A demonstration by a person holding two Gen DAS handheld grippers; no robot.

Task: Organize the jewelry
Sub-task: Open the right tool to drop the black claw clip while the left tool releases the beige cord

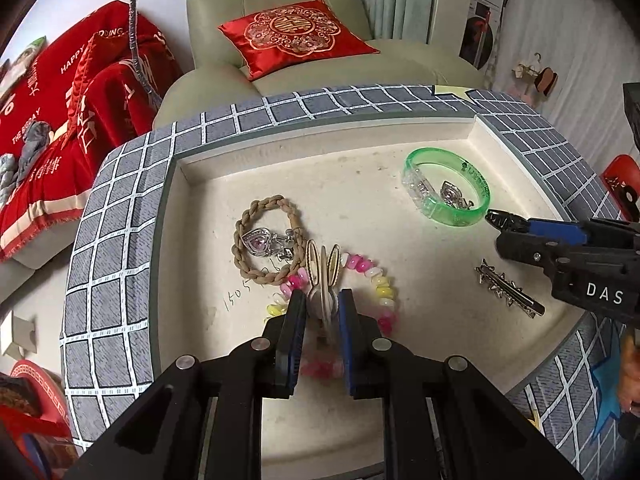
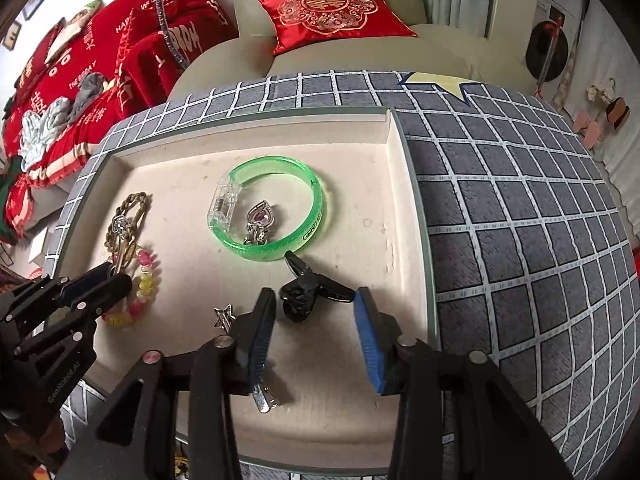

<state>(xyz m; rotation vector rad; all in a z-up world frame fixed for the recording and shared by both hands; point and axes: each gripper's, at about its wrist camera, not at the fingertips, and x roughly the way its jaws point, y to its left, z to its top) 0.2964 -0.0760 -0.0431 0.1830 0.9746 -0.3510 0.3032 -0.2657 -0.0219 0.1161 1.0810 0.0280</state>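
Item: cream tray (image 1: pixel 360 168) with a raised lip, set on a grey grid-patterned cloth (image 2: pixel 520 220), holding assorted jewelry. Contents, left to centre: braided tan cord bracelet (image 1: pixel 244 236) with a silver heart pendant (image 1: pixel 258 245) lying inside its loop; pink-and-yellow bead bracelet (image 1: pixel 384 292) just beside it, the two touching or nearly so. Far right corner: green translucent bangle (image 2: pixel 316 204) with a second heart pendant (image 2: pixel 262 216) resting inside its ring. Near edge: silver star hair clip (image 1: pixel 508 294), partly hidden under a finger in the right wrist view. Left gripper (image 1: pixel 320 308): clenched on a gold rabbit-eared clip (image 1: pixel 324 272), ears pointing away from the camera, held over the bead bracelet. Right gripper (image 2: pixel 314 312): jaws stand apart, pads clear of a black hair claw (image 2: pixel 308 296) that lies between them, its tip close to the bangle's rim. Step in hand, as judged: setting hair pieces into their own place, apart from the bracelets. Handling notes: the rabbit clip is thin and gripped by its body, so lower it flat onto bare tray, clear of the beads, before letting go. Draw the right fingers straight back so neither pad drags the claw into the bangle, and mind the star clip beneath the left finger.
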